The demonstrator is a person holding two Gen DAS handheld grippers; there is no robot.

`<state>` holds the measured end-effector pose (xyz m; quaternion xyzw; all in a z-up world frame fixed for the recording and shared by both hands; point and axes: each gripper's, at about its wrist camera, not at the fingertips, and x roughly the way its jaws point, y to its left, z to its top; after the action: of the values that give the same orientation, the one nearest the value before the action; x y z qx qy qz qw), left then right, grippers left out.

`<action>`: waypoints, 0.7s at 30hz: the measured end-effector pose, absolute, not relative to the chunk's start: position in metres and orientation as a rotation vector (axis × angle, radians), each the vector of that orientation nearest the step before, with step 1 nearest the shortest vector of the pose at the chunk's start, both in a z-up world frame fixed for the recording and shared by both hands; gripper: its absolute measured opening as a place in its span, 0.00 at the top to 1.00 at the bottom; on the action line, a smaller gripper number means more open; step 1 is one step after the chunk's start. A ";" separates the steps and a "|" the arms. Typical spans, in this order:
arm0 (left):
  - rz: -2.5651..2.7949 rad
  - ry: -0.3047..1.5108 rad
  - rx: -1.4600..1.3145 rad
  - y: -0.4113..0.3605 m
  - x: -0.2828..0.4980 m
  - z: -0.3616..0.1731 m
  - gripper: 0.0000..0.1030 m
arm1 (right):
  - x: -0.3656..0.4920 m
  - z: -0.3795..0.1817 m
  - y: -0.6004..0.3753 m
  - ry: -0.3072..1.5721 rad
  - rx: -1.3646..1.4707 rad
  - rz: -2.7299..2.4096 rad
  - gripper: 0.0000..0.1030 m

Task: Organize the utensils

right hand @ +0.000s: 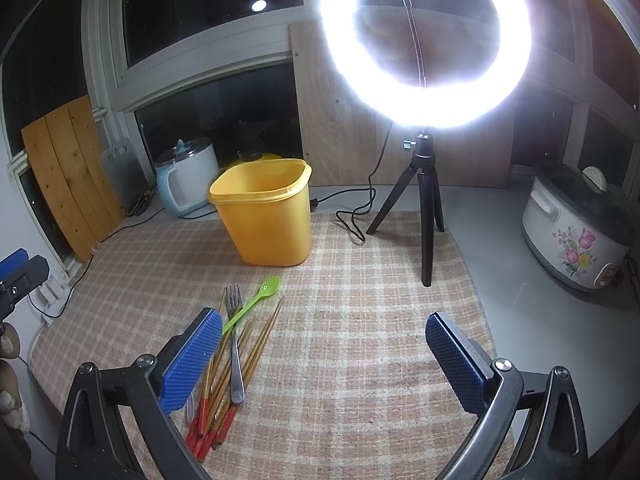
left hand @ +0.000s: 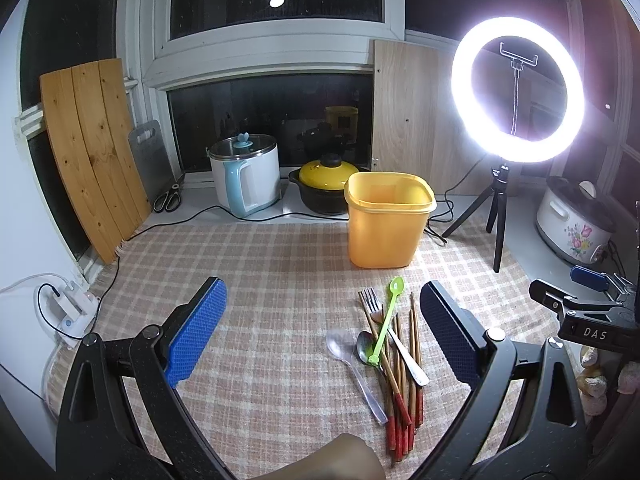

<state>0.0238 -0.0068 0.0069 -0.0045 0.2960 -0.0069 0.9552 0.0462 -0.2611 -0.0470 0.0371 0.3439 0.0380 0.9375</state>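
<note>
A heap of utensils lies on the checked cloth: a green plastic spoon [left hand: 386, 316] [right hand: 252, 302], a metal fork [left hand: 394, 336] [right hand: 235, 344], a clear plastic spoon [left hand: 352, 364], a small metal spoon [left hand: 366, 346] and several red-tipped chopsticks [left hand: 404, 392] [right hand: 232, 384]. Behind them stands an empty yellow tub [left hand: 386, 220] [right hand: 264, 212]. My left gripper [left hand: 322, 340] is open above the cloth, the heap just inside its right finger. My right gripper [right hand: 324, 360] is open, with the heap beside its left finger [right hand: 192, 364].
A ring light on a tripod [left hand: 516, 88] [right hand: 426, 44] stands right of the tub, its cable trailing on the cloth. At the back sit a white kettle [left hand: 246, 172], a yellow-lidded pot [left hand: 328, 184] and wooden boards [left hand: 90, 152]. A floral cooker [right hand: 580, 228] sits at right.
</note>
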 end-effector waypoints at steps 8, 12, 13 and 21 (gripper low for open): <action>-0.013 0.635 -0.003 0.004 0.030 0.000 0.04 | 0.051 -0.049 -0.260 0.725 0.097 0.066 0.00; -0.020 0.661 0.016 0.016 0.034 -0.008 0.04 | 0.054 -0.052 -0.259 0.724 0.114 0.059 0.00; -0.024 0.669 0.024 0.019 0.035 -0.011 0.04 | 0.054 -0.054 -0.260 0.713 0.135 0.074 0.00; -0.060 0.738 0.000 0.046 0.044 -0.044 0.04 | 0.065 -0.069 -0.253 0.764 0.161 0.092 0.00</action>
<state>0.0436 0.0458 -0.0444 0.0000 0.3607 -0.0295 0.9322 0.0650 -0.2531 -0.0693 0.0783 0.3724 0.0450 0.9237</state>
